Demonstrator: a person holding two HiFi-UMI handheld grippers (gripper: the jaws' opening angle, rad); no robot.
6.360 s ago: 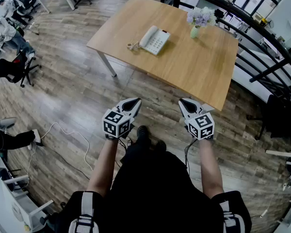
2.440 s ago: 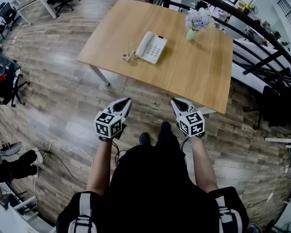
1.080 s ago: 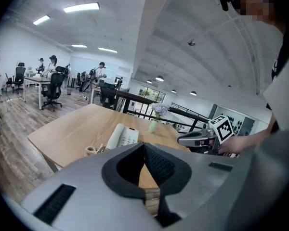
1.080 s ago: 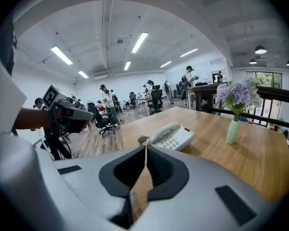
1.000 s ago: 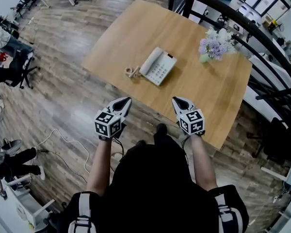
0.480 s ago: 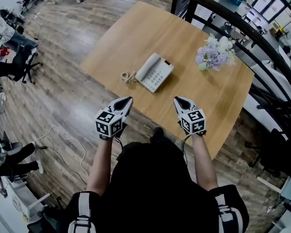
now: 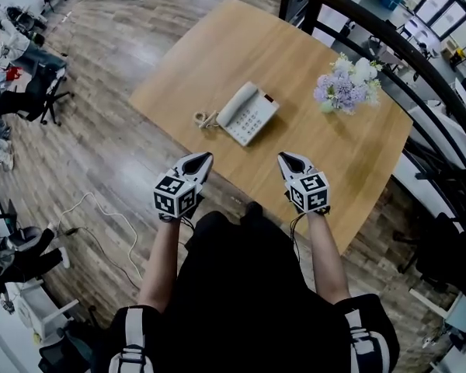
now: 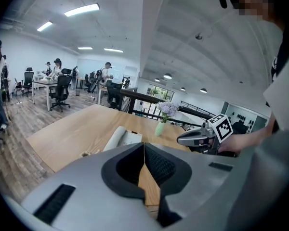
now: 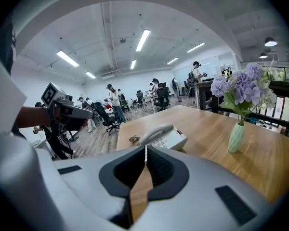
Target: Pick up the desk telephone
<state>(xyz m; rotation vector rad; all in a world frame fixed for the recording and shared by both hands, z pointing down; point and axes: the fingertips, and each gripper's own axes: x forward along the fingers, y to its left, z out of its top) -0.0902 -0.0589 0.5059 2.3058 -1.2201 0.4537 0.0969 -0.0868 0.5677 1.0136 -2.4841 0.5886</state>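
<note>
A white desk telephone (image 7: 248,113) with its handset on the cradle lies on the wooden table (image 7: 217,45), its coiled cord (image 7: 204,120) bunched at its left. It also shows in the left gripper view as the telephone (image 8: 121,138) and in the right gripper view as the telephone (image 9: 164,136). My left gripper (image 7: 203,158) hovers at the table's near edge, shut and empty, short of the phone. My right gripper (image 7: 288,158) hangs over the near part of the table, also shut and empty. Their tips read as left gripper (image 8: 144,146) and right gripper (image 9: 145,148).
A pale green vase of lilac flowers (image 7: 343,85) stands on the table right of the phone. A dark railing (image 7: 388,45) runs behind the table. Office chairs (image 7: 31,92) and seated people are at the far left. A cable (image 7: 101,216) lies on the wood floor.
The table and telephone have drawn a little closer and lower in the head view as the person stepped up; both grippers, still shut, have come to the table's near edge.
</note>
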